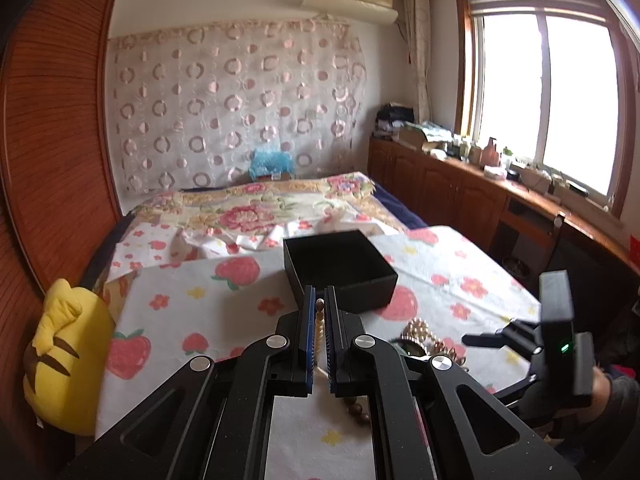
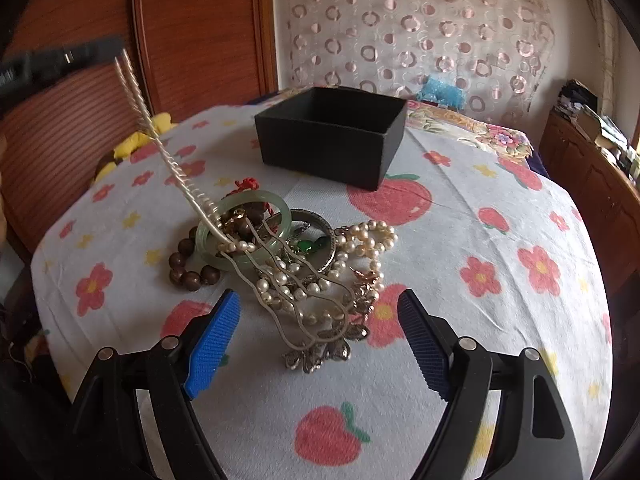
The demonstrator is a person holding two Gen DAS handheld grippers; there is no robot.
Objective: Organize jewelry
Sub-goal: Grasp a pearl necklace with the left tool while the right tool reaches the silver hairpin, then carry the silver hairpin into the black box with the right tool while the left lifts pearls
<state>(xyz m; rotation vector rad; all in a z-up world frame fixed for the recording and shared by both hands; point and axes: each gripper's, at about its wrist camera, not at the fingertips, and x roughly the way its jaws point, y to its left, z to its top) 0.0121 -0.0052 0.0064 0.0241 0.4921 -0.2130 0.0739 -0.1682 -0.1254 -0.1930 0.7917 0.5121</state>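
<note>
My left gripper (image 1: 319, 296) is shut on a cream pearl strand (image 1: 319, 320) with a brown bead at its top. In the right wrist view this strand (image 2: 160, 140) runs taut from the jewelry pile up to the blurred left gripper (image 2: 116, 46) at the upper left. The pile holds a green jade bangle (image 2: 244, 236), a brown bead bracelet (image 2: 188, 272), loose pearls (image 2: 368, 236) and a silver wavy hairpin (image 2: 320, 344). My right gripper (image 2: 318, 296) stands open just before the pile, touching nothing. An open black box (image 2: 332, 136) (image 1: 340, 268) sits behind the pile.
A tablecloth with strawberries and flowers (image 2: 500, 320) covers the table. A yellow plush toy (image 1: 64, 360) lies off its left edge by a wooden wardrobe (image 1: 48, 120). A bed (image 1: 260, 208) lies beyond, and wooden cabinets (image 1: 440, 184) run under the window.
</note>
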